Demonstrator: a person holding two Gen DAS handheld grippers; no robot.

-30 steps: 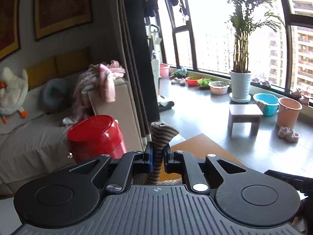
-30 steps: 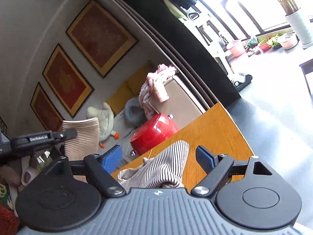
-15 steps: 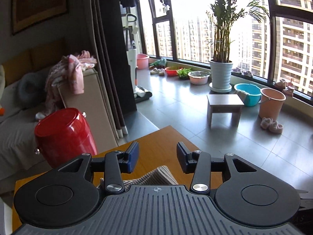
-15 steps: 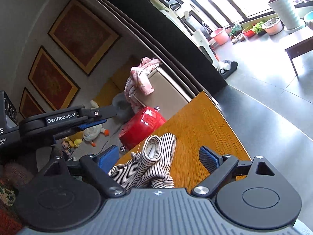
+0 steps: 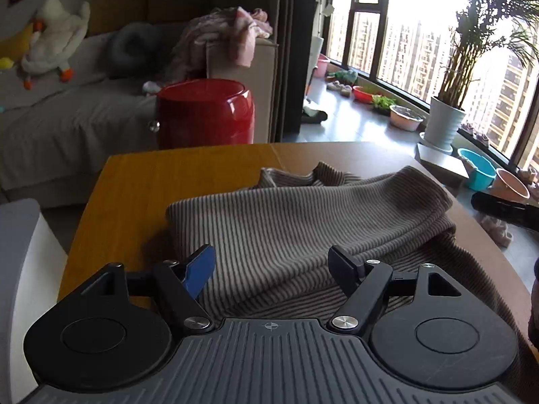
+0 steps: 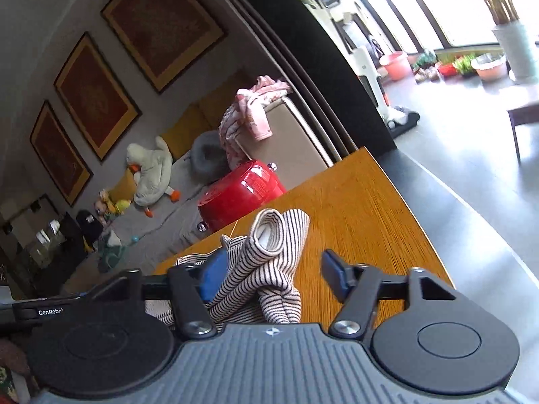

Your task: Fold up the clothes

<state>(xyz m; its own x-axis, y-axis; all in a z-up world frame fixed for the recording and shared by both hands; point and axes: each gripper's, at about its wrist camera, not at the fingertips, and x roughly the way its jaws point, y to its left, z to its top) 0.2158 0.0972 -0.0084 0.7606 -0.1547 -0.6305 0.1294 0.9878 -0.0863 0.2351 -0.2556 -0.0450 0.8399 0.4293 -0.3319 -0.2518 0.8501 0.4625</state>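
Observation:
A striped brown-and-cream knit garment [image 5: 303, 222] lies rumpled on the wooden table [image 5: 141, 181]. My left gripper [image 5: 273, 269] is open and empty, hovering just above the garment's near part. In the right wrist view the same garment [image 6: 266, 262] shows a rolled sleeve end lying on the table [image 6: 363, 208]. My right gripper [image 6: 273, 277] is open and empty, low over that bunched cloth, with the cloth between and below its fingers.
A red round stool [image 5: 205, 111] stands beyond the table's far edge, with a grey sofa [image 5: 67, 111] behind it holding a plush goose [image 5: 50, 43] and pink clothes [image 5: 232, 30]. A white box [image 5: 20, 269] is at the left. Plant pots and basins line the window.
My left gripper let go of the garment, opened wide and tipped down over it. The garment now lies on the table. My right gripper stayed open and moved closer to the cloth.

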